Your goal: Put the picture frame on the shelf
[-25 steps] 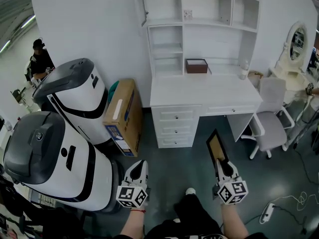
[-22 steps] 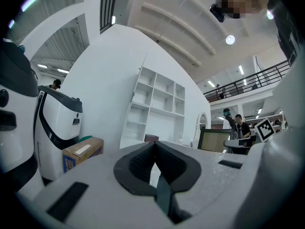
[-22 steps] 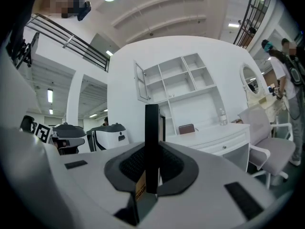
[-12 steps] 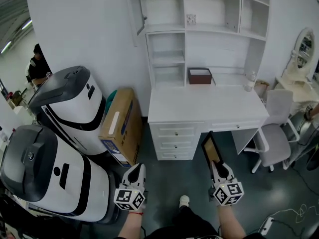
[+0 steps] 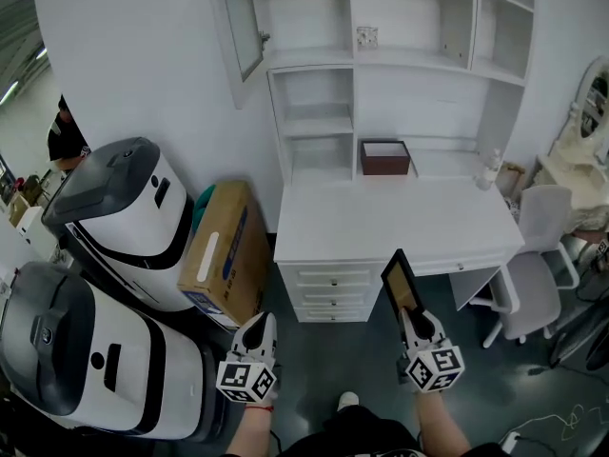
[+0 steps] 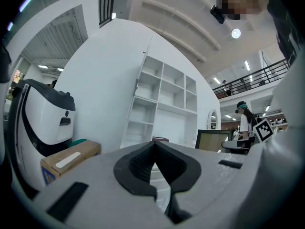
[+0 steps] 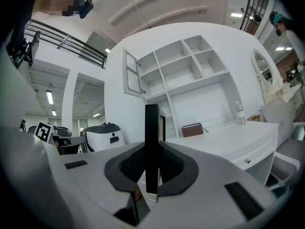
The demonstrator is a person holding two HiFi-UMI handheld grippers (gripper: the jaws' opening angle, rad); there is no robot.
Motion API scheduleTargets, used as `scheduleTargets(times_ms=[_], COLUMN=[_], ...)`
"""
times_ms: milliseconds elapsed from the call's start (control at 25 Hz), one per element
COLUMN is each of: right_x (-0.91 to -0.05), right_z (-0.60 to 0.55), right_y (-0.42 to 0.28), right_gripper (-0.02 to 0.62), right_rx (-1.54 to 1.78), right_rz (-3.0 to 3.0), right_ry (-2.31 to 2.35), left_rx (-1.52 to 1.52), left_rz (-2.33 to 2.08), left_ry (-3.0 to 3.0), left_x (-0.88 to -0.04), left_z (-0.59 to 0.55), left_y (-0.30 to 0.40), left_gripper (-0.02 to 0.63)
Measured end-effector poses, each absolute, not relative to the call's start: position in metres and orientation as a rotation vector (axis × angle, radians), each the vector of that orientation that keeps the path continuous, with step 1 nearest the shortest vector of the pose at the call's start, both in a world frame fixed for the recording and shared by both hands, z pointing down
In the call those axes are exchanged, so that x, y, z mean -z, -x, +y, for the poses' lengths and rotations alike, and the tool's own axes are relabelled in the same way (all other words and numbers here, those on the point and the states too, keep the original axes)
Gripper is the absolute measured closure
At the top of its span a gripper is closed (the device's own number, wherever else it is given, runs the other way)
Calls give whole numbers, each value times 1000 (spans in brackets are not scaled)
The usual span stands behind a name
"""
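A black picture frame [image 5: 401,281] with a tan face stands upright on edge in my right gripper [image 5: 416,320], which is shut on its lower end. In the right gripper view the frame [image 7: 151,142] shows edge-on between the pads of the right gripper [image 7: 151,168]. My left gripper [image 5: 258,324] is level beside it, shut and empty; its pads [image 6: 143,162] meet at the tip. Ahead stands the white shelf unit [image 5: 381,60] over a white desk [image 5: 390,219]. The shelf unit [image 7: 183,73] has mostly bare compartments.
A brown box [image 5: 384,157] and a bottle [image 5: 491,169] sit at the back of the desk. Two large white-and-grey machines [image 5: 119,208] and a cardboard box [image 5: 217,250] stand at left. A grey chair [image 5: 535,274] is at right. A cabinet door [image 5: 238,22] hangs open.
Both grippers have moved toward the desk, the right one carrying the frame. The desk and shelf now look nearer and more centred.
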State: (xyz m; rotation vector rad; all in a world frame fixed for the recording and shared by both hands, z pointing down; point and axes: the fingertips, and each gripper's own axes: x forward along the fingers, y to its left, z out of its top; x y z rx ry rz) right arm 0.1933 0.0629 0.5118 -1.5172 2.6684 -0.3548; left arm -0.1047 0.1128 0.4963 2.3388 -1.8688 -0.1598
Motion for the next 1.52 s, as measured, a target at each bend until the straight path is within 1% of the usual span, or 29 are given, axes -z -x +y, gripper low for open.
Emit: scheduleTargets(times_ms=[440,1040,1520], right_x=[-514,-525,-517], right_z=[-25,-63,-139], right_y=[-189,-180,-168], right_gripper=[551,551,551], right_rx=[340,364,329], right_rz=[2709,2718,2681], right_ry=[1478,1463,1514], left_rx=[185,170,165], left_rz=[-1900,-1884,-1808], left_ry=[-2312,-2313,-2398], left_x=[-502,-512,-501], left_z=[31,-13,-105], left_y=[102,102,106], left_gripper=[603,603,603])
